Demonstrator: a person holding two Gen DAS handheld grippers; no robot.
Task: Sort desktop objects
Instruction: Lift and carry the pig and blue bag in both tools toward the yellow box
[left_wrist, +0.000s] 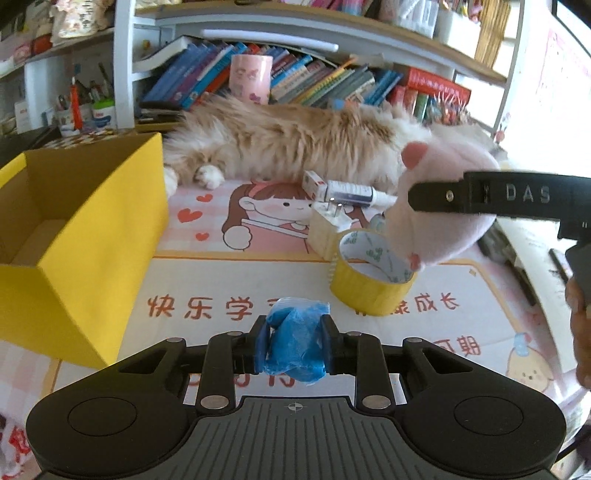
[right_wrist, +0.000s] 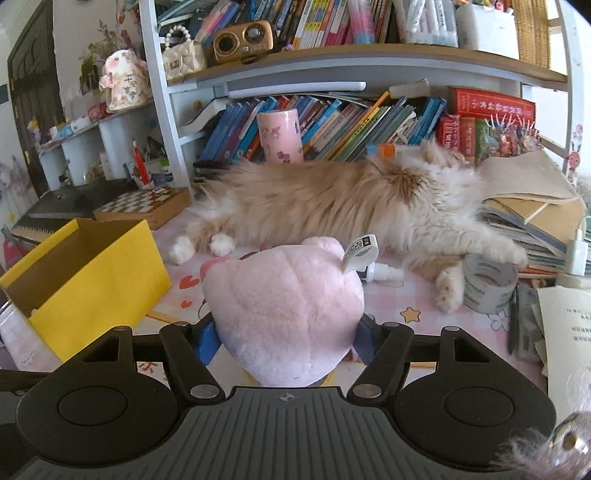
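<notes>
My left gripper (left_wrist: 295, 341) is shut on a crumpled blue plastic wad (left_wrist: 295, 347), held above the printed desk mat. In the same view the right gripper's black finger (left_wrist: 480, 197) crosses a pink plush toy (left_wrist: 439, 206) at the right, lifted over a yellow tape roll (left_wrist: 373, 273). In the right wrist view my right gripper (right_wrist: 286, 339) is shut on the pink plush toy (right_wrist: 284, 302), which fills the space between the pads and hides the mat below. An open yellow box (left_wrist: 74, 236) stands at the left, also seen as the yellow box (right_wrist: 92, 280).
A fluffy cat (right_wrist: 351, 206) lies across the back of the desk before leaning books (right_wrist: 332, 125). A white plug block (left_wrist: 327, 225), small boxes and a tube (left_wrist: 351, 192) lie by the tape. A clear tape roll (right_wrist: 487, 284), papers (right_wrist: 565, 332) and stacked books sit at right.
</notes>
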